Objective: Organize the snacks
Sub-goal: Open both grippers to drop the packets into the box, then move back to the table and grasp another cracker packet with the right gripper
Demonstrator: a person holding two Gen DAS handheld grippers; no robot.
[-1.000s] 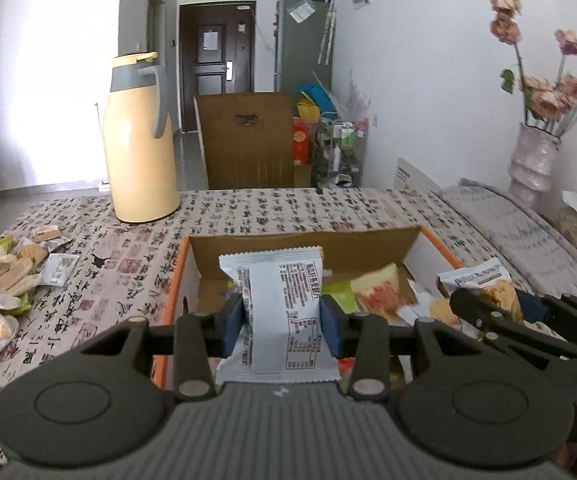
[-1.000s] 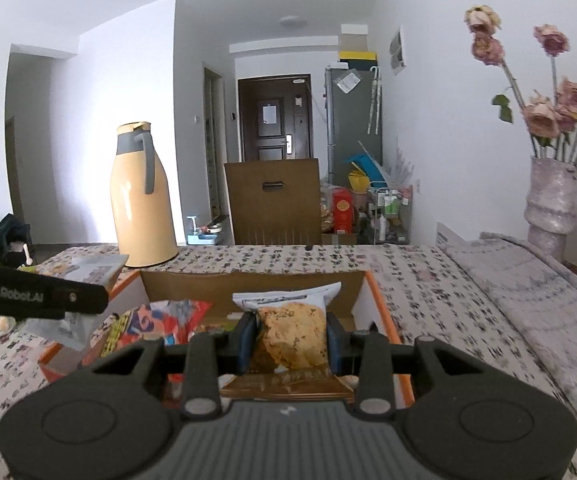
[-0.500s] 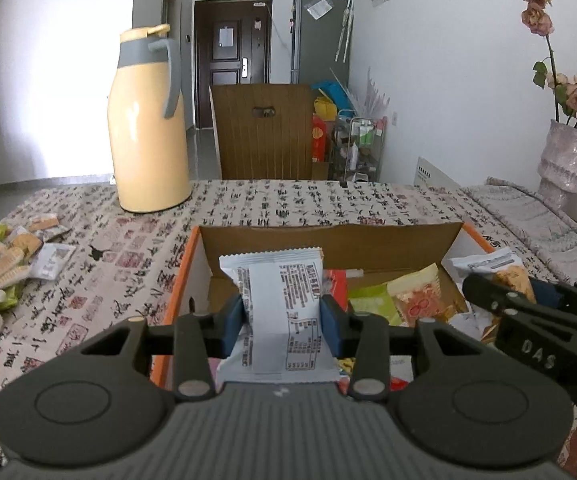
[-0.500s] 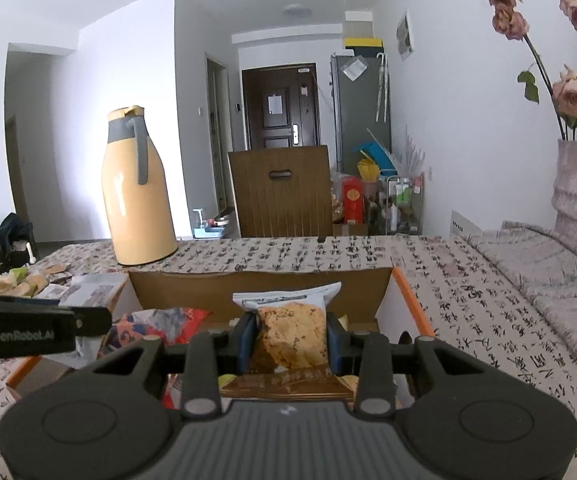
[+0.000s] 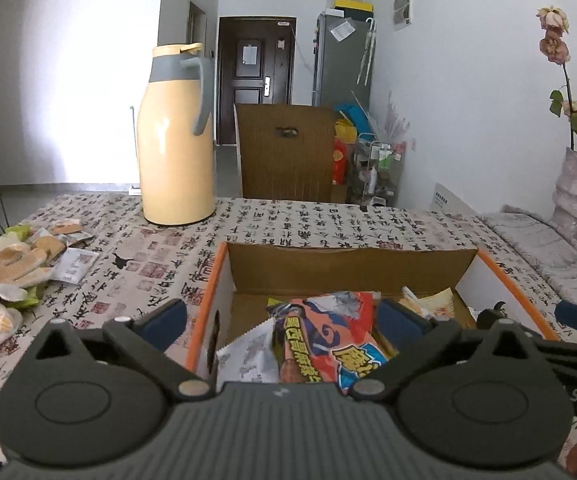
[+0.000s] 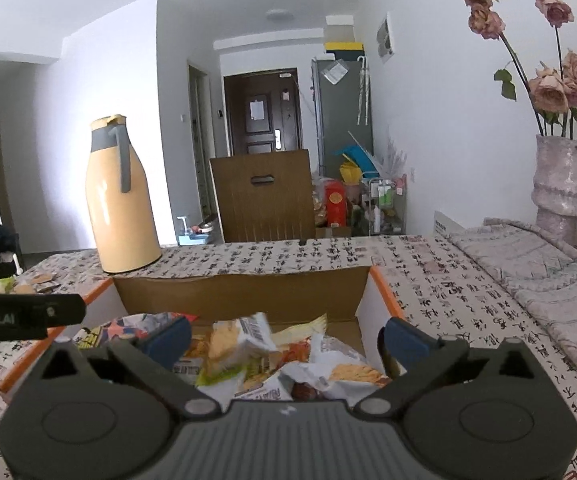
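Observation:
An orange-edged cardboard box sits on the table and holds several snack packets. My left gripper is open and empty above the box's left side, over a white packet and a red-orange packet. My right gripper is open and empty above the box, over a cookie packet and other wrappers. Each gripper shows at the edge of the other's view.
A tall yellow thermos stands on the table beyond the box. Loose snack packets and a work glove lie at the left. A vase of dried roses stands at the right. A wooden chair is behind the table.
Both grippers have opened over the box. The white packet has dropped from the left gripper and the cookie packet from the right one; both lie in the box.

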